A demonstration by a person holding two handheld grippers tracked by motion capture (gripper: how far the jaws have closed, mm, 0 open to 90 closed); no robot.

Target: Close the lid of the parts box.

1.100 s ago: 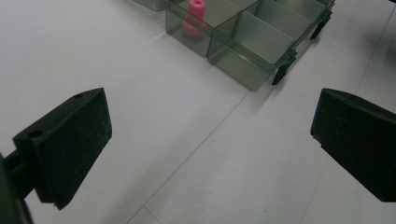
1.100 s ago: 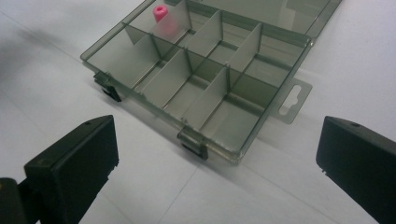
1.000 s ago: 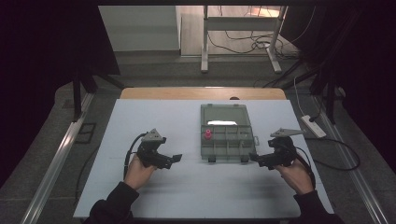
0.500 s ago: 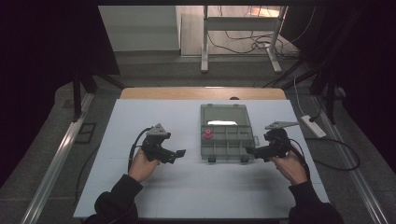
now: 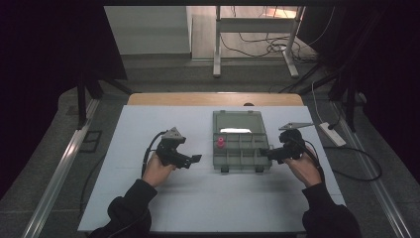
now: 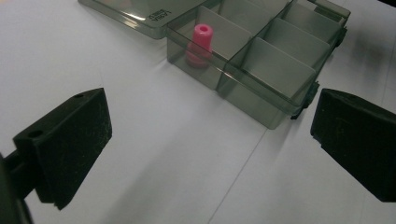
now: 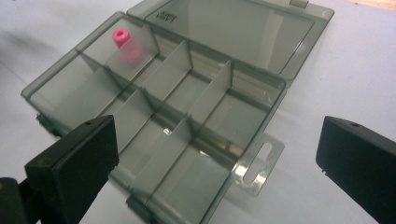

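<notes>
Between the two grippers, on the white table (image 5: 148, 208), lies the open organiser box (image 5: 241, 156), its clear lid (image 5: 236, 121) folded flat on the far side. The left gripper (image 5: 194, 159) hovers well to the box's left with its jaws spread wide and nothing between them. The right gripper (image 5: 266, 153) sits just beside the box's right edge, near the hanging tab (image 7: 258, 161), jaws equally wide and empty. A small pink peg (image 6: 200, 43) stands upright in the back compartment nearest the left gripper, ahead of its jaws and slightly off their line.

This looks like the approach step: both tools closing on the box, nothing grasped yet. If the peg is the aim, the left gripper would need to rise over the near wall, centre on the peg and narrow its jaws; the dividers (image 7: 168, 74) crowd it closely. The right gripper seems placed to steady the box.
</notes>
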